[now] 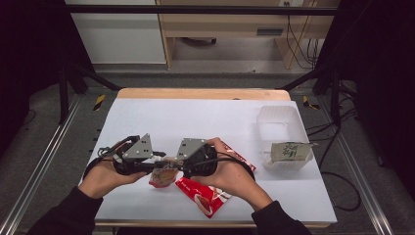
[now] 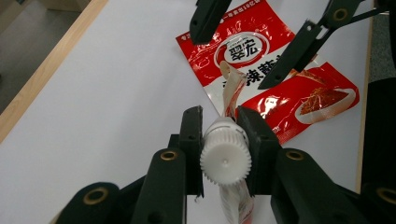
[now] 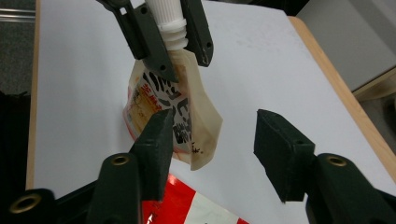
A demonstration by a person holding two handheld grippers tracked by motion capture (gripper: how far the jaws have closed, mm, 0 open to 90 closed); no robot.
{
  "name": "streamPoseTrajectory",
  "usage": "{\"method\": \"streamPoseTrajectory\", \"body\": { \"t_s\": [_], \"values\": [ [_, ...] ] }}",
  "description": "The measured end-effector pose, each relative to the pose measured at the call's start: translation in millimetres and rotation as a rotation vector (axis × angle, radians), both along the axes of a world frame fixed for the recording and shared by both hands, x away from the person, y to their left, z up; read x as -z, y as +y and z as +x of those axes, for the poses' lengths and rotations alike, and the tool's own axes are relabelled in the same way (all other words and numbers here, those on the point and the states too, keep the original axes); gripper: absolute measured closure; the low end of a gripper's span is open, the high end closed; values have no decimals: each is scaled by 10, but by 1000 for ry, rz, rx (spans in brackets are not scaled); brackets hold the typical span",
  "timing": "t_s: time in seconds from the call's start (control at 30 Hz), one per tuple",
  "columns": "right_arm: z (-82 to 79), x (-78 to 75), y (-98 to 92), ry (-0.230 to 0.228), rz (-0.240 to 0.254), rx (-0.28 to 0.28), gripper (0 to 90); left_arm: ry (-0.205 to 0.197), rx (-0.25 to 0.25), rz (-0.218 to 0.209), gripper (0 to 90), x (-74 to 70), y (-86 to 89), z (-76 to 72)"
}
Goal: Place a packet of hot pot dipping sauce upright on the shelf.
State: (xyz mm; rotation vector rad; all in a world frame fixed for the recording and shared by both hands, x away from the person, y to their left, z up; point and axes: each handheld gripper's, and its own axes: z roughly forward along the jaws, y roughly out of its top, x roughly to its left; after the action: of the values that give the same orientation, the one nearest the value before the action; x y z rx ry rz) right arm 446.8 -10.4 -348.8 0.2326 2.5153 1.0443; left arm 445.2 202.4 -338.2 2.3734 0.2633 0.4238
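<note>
On table, one spout pouch (image 3: 173, 116) pinched by left tool (image 2: 223, 135), right tool (image 3: 215, 140) spread, two red sachets (image 2: 280, 70).

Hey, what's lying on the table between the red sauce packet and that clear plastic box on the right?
Nothing: in the high view a bare stretch of white table separates the red sauce packet from the clear plastic box.

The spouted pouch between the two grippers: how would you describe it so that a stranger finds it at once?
On the white table, look at the near edge, where two hands meet above a red sachet. The spouted pouch hangs there, its white ribbed cap clamped in the left gripper. Unlike the flat red sachet, it is beige, with dark lettering.
</note>
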Motion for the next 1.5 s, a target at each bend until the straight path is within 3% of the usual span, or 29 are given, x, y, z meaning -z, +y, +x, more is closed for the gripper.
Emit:
{"method": "streamPoseTrajectory", "body": {
  "t_s": [0.2, 0.33, 0.5, 0.67, 0.9, 1.2, 1.33, 1.5],
  "values": [
    [59, 20, 66, 42, -39, -27, 440, 0, 28, 16, 726, -8, -26, -18],
    [95, 71, 130, 68, -89, -56, 459, -2, 41, 13, 725, -14, -40, -30],
    [106, 110, 154, 92, -109, -74, 538, 0, 47, 6, 726, -18, -40, -38],
    [90, 110, 154, 100, -109, -86, 676, 2, 47, -2, 725, -26, -20, -35],
    [69, 99, 138, 91, -118, -89, 835, 3, 46, -10, 725, -23, -19, -30],
    [74, 48, 139, 94, -112, -81, 886, 18, 16, -51, 715, 12, 47, -14],
    [67, 32, 173, 81, -116, -69, 890, 25, -26, -98, 574, 43, 128, -25],
    [67, 5, 213, 57, -124, -84, 890, 30, -102, -184, 376, 131, 348, -118]
  ]
}}
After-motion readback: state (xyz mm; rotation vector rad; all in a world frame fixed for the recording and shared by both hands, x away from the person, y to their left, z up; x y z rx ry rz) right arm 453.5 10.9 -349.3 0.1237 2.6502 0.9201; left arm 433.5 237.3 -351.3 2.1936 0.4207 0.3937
